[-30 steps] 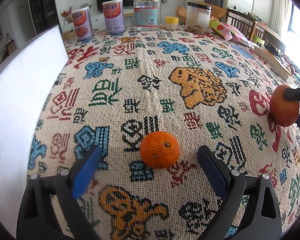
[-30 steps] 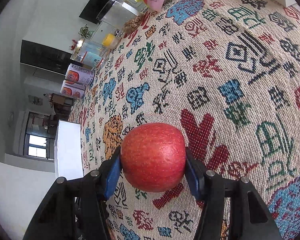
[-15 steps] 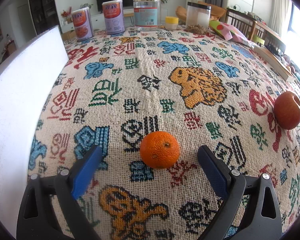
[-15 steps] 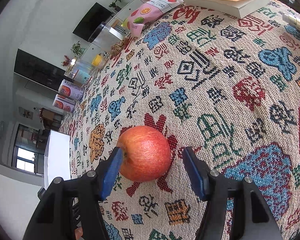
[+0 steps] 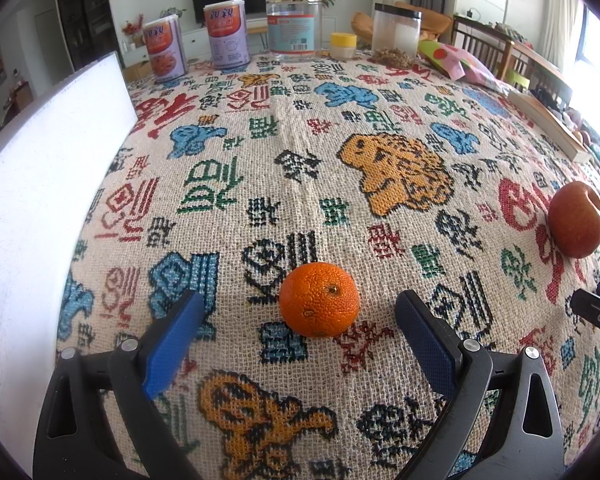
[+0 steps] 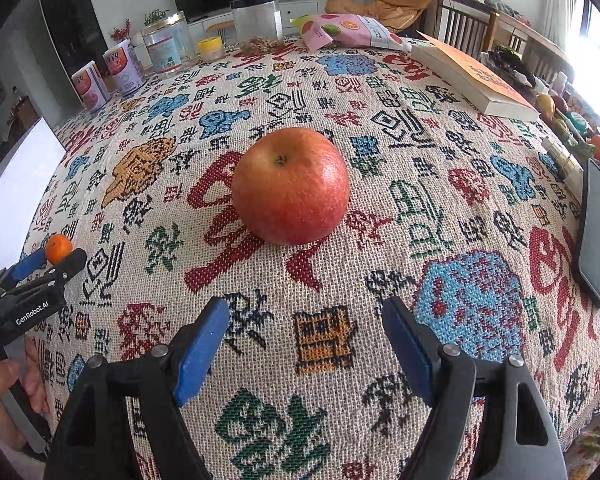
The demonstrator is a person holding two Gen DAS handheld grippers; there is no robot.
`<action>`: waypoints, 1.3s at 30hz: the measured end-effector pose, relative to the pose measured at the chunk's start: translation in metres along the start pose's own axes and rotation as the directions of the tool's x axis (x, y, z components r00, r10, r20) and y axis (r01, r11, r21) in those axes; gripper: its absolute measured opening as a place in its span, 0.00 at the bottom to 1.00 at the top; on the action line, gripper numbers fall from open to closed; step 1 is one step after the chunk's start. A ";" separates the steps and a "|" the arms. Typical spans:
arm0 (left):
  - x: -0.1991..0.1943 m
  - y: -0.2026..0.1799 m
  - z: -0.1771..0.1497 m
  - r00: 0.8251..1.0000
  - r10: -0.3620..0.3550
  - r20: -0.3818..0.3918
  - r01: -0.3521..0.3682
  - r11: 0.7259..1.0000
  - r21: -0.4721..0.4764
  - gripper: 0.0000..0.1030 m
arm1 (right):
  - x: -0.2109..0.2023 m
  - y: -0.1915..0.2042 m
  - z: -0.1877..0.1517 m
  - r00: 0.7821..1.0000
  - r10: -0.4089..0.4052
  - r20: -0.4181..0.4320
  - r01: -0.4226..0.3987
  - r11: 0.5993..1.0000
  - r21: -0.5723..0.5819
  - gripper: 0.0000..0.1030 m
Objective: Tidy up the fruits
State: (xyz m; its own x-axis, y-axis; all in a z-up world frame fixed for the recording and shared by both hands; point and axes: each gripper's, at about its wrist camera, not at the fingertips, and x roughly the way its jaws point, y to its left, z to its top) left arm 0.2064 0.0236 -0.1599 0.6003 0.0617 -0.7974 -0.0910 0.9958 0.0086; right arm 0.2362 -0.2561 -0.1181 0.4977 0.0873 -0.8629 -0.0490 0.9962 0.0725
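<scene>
Since a second ago the right gripper has let go of the apple and backed off; its jaws have just been opening and now stand wide with nothing between them, only patterned tablecloth. So the apple sits by itself on the cloth, stem up, in the middle of the right wrist view, clear of both blue pads. Over on the left wrist view it shows at the right edge, with a bit of the right gripper's black frame below it. Left gripper hasn't budged: jaws spread wide, the orange resting on the cloth between the fingertips but touching neither pad. From the right camera that orange is a small dot at the left edge, a hand on the grip lower down. Farther out: a book and phone on the right side, snack bag and jars along the top, white board at left.
</scene>
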 end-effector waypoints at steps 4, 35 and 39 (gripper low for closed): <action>0.000 0.000 0.000 1.000 0.000 0.000 0.000 1.000 0.000 0.95 | 0.010 0.011 -0.005 0.994 -0.095 0.060 0.097 0.995 -0.025 0.95; 0.001 0.000 0.000 1.000 0.002 0.001 -0.002 1.000 0.000 0.95 | 0.016 0.003 -0.002 0.990 -0.111 0.091 0.110 0.994 0.021 1.00; 0.001 0.000 0.000 1.000 0.003 0.000 -0.003 1.000 0.000 0.96 | 0.016 0.002 -0.002 0.990 -0.103 0.095 0.102 0.995 0.015 1.00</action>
State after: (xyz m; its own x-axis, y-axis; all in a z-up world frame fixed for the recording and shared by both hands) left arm 0.2072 0.0237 -0.1605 0.6004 0.0647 -0.7971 -0.0924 0.9957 0.0112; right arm 0.2424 -0.2525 -0.1329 0.5800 -0.0158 -0.8144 0.0149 0.9999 -0.0088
